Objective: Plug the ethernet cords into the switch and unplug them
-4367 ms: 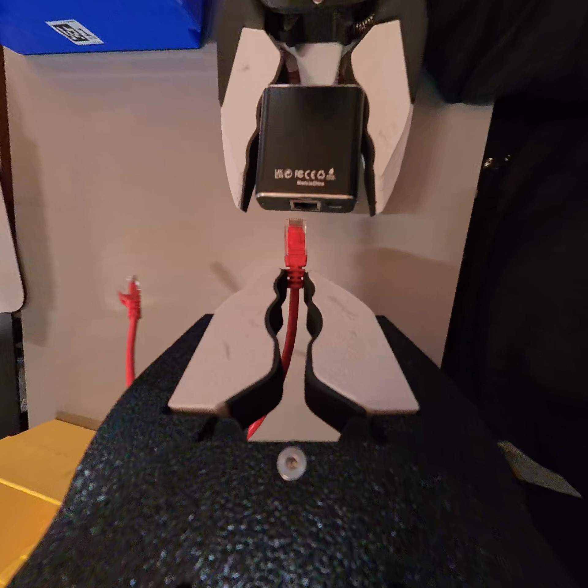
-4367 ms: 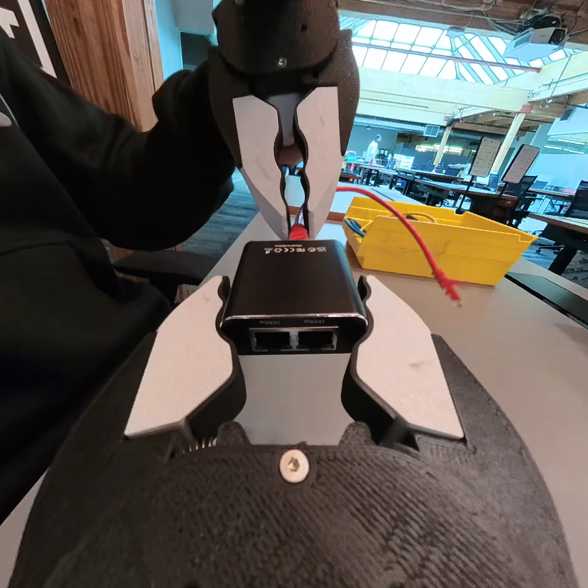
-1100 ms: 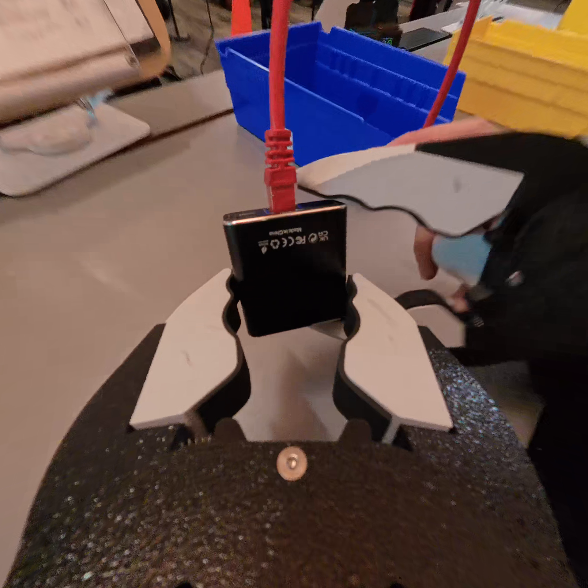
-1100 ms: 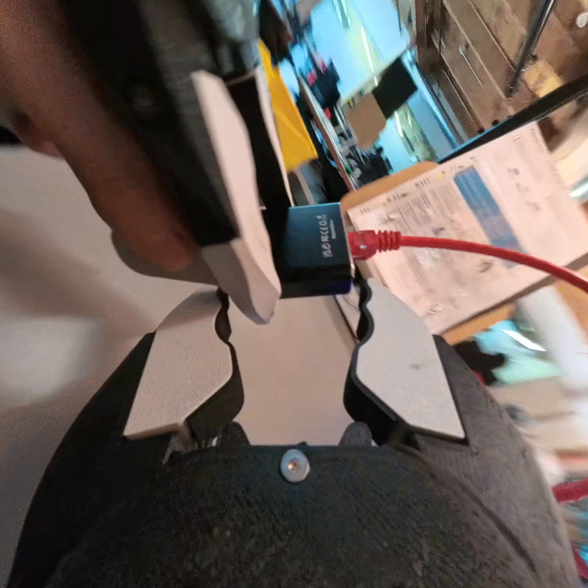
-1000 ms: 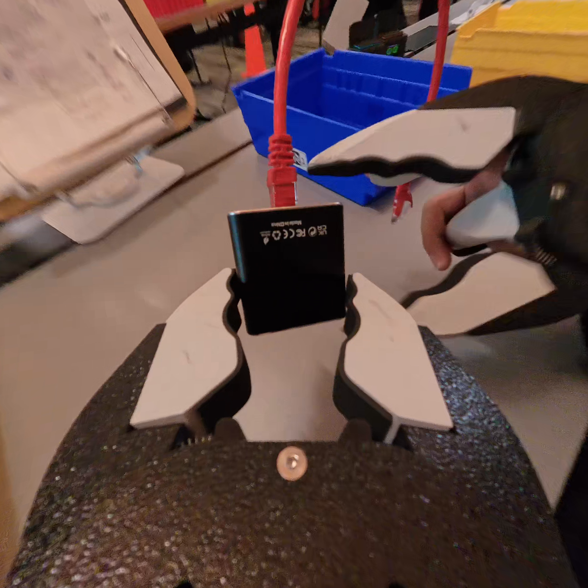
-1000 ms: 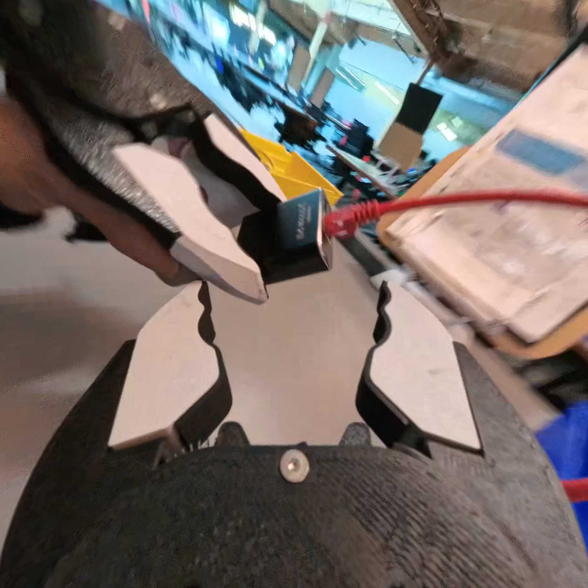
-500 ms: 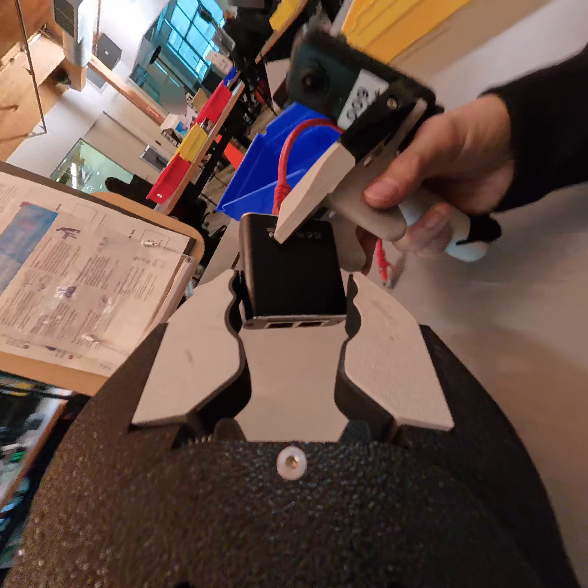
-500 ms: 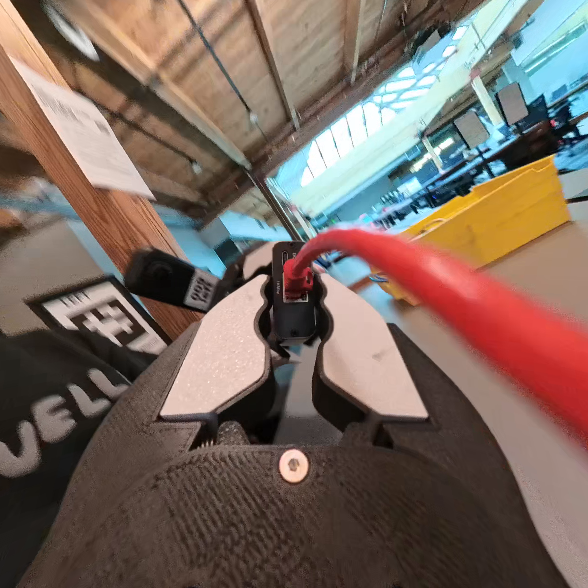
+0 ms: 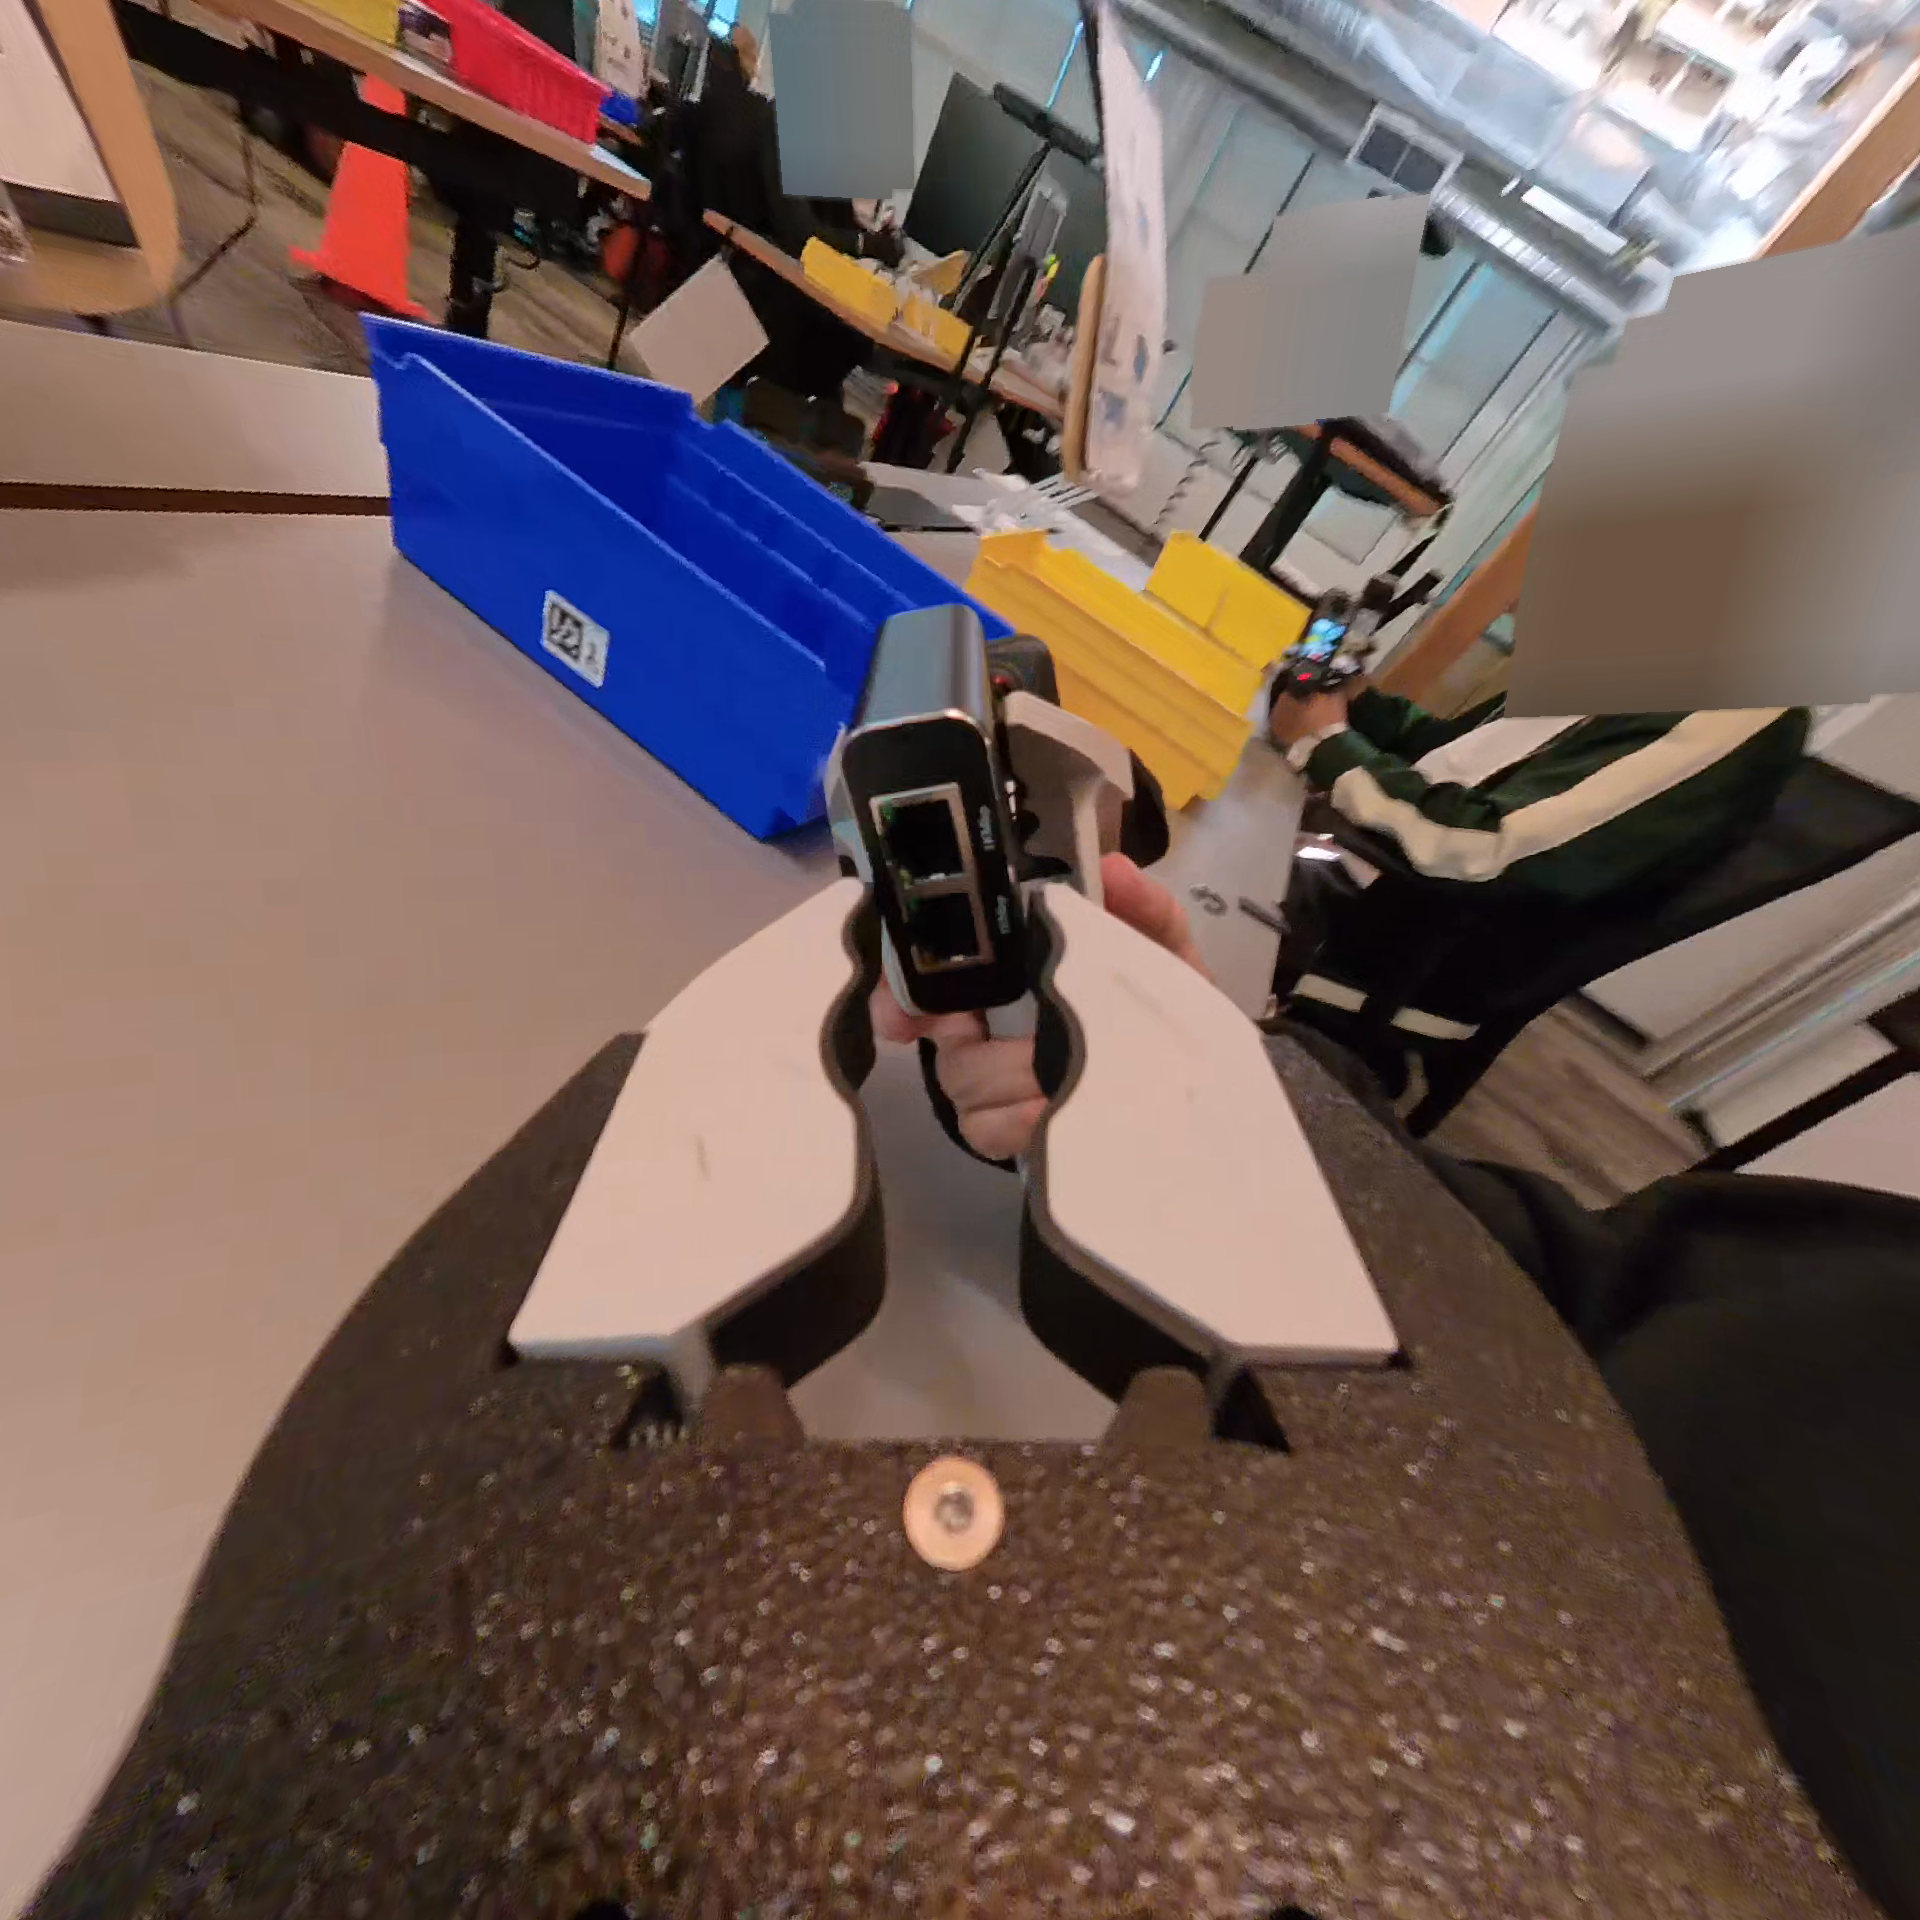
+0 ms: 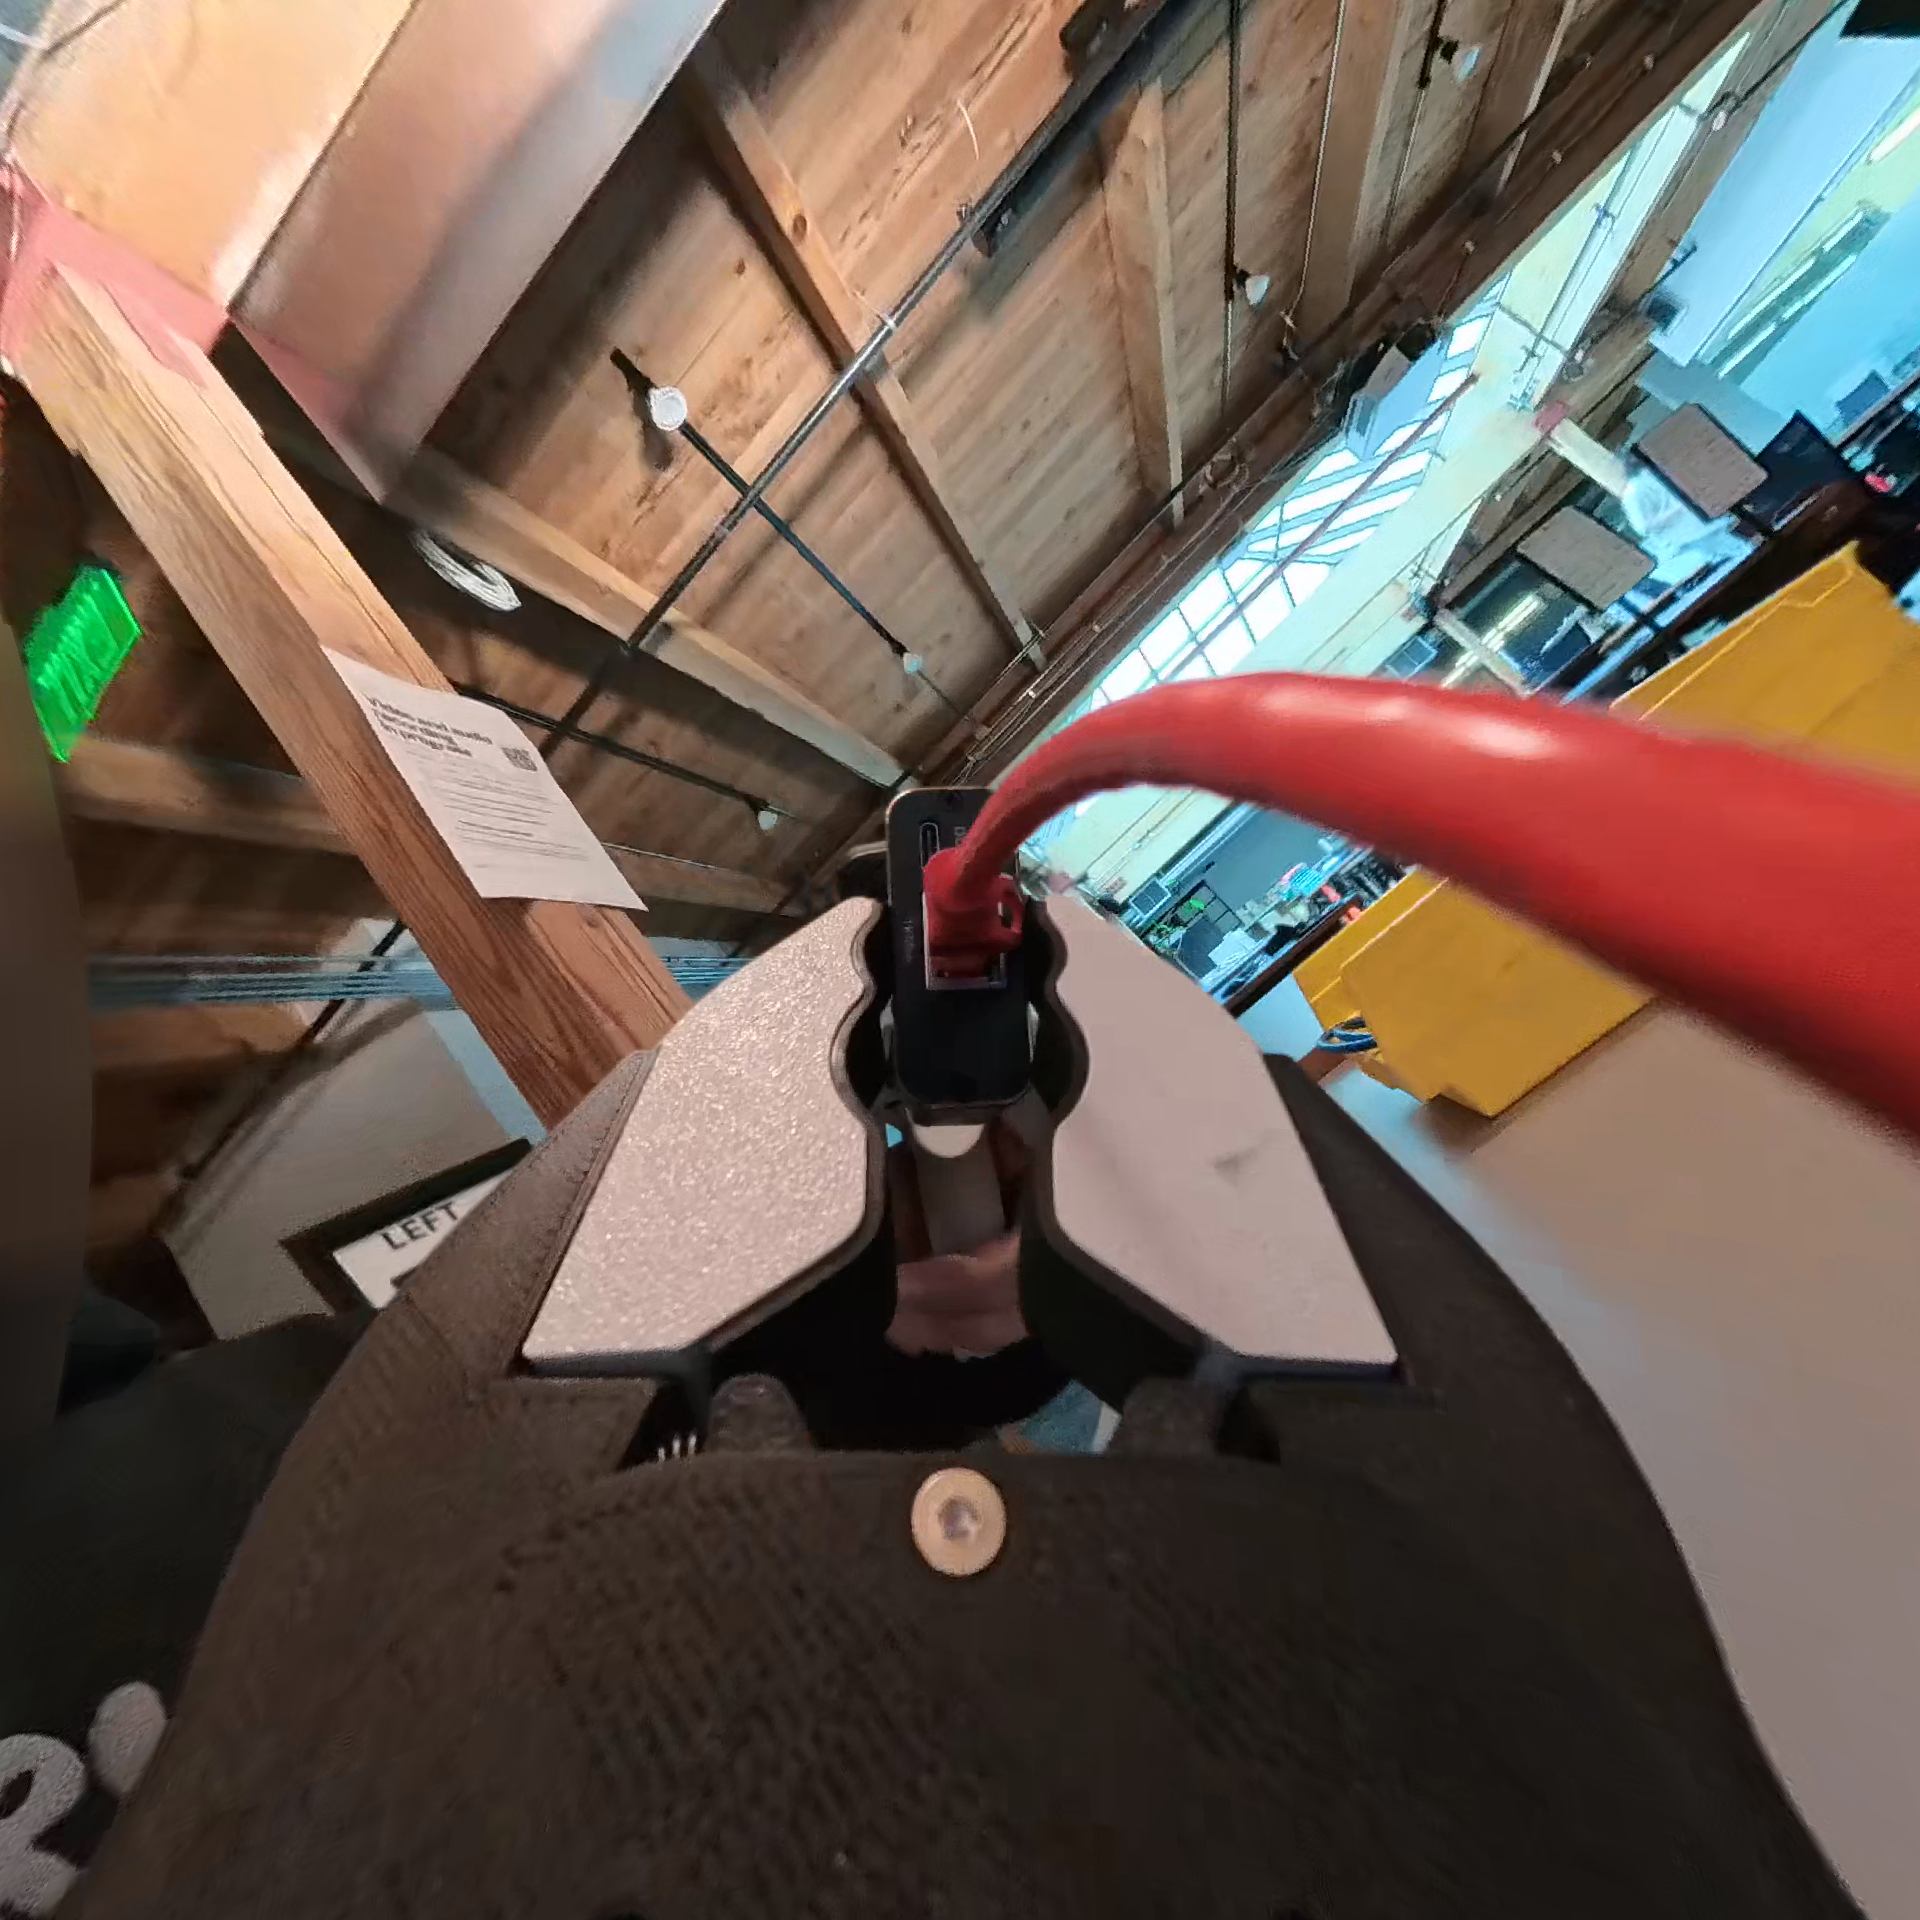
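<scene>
While both grippers [image 9: 940, 940] [image 10: 956, 987] clamp switch [image 9: 930, 894] — red cord [image 10: 1455, 790] plugged

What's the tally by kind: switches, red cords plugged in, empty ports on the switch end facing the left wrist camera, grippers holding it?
switch: 1
red cord, plugged in: 1
empty ports: 2
grippers holding the switch, left gripper and right gripper: 2
Total: 6
</scene>
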Demonstrator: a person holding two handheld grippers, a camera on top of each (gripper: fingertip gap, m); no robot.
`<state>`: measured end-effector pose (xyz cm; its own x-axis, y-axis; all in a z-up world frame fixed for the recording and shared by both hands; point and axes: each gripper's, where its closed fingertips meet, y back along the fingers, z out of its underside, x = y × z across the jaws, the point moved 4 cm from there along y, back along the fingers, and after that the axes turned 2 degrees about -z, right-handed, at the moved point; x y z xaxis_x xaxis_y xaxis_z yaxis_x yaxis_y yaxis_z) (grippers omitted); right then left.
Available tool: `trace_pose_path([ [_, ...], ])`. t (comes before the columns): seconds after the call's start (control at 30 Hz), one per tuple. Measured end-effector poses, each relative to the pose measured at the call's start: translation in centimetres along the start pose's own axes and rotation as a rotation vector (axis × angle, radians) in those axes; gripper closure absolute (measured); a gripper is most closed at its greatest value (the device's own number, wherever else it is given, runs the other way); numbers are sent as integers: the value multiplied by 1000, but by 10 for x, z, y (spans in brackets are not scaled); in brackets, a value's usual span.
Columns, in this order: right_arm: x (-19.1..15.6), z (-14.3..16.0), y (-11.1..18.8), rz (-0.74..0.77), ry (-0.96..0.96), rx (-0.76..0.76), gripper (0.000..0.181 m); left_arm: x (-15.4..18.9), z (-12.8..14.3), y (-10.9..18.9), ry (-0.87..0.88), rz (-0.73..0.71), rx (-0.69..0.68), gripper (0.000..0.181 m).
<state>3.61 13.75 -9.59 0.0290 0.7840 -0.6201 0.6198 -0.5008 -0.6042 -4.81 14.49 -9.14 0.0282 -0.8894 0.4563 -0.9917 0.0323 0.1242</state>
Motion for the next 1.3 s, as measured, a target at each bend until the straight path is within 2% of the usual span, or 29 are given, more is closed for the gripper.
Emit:
trace_pose_path([
  [0.13, 7, 4, 5, 75, 96, -84, 155, -9, 4, 0, 80, 90, -2, 159],
  [0.17, 10, 10, 6, 114, 122, -140, 140, -14, 5, 1, 132, 105, 10, 159],
  [0.2, 13, 18, 8, 151, 128, -227, 121, -22, 4, 3, 195, 114, 33, 159],
  [0.27, 13, 46, 11, 155, 93, -494, 105, -40, 0, 11, 291, 112, 87, 159],
  [0.33, 3, 74, 13, 103, 75, -736, 106, -63, -2, 19, 370, 78, 121, 159],
  [0.4, -11, 88, 5, 31, 204, -871, 108, -75, -4, 25, 460, 86, 154, 159],
  [0.47, -24, 77, -12, 46, 496, -820, 108, -80, -2, 27, 495, 95, 154, 159],
  [0.57, -50, 40, -27, 134, 986, -605, 104, -82, 4, 26, 516, 83, 117, 158],
  [0.6, -56, 28, -28, 186, 1137, -527, 80, -83, 7, 25, 519, 72, 97, 158],
  [0.63, -58, 19, -25, 233, 1278, -496, 64, -83, 10, 24, 517, 67, 68, 159],
  [0.7, -39, 10, -11, 353, 1422, -633, 63, -79, 16, 19, 512, 88, -2, 159],
  [0.73, -26, 9, -2, 388, 1432, -710, 62, -75, 17, 16, 516, 117, -29, 159],
  [0.8, -9, 16, 12, 363, 1378, -820, 61, -61, 17, 10, 515, 235, -78, 159],
  [0.87, -6, 23, 17, 283, 1328, -825, 69, -50, 17, 6, 504, 325, -113, 159],
  [0.93, -9, 24, 16, 216, 1293, -762, 73, -40, 21, 3, 495, 400, -161, 159],
  [1.0, -9, 25, 17, 186, 1267, -753, 82, -32, 23, 1, 535, 468, -160, 158],
  [1.17, -3, 22, 20, 192, 1299, -677, 108, -31, 26, -3, 633, 484, -107, 158],
  [1.3, 0, 26, 21, 171, 1277, -658, 111, -26, 27, -4, 676, 485, -89, 158],
])
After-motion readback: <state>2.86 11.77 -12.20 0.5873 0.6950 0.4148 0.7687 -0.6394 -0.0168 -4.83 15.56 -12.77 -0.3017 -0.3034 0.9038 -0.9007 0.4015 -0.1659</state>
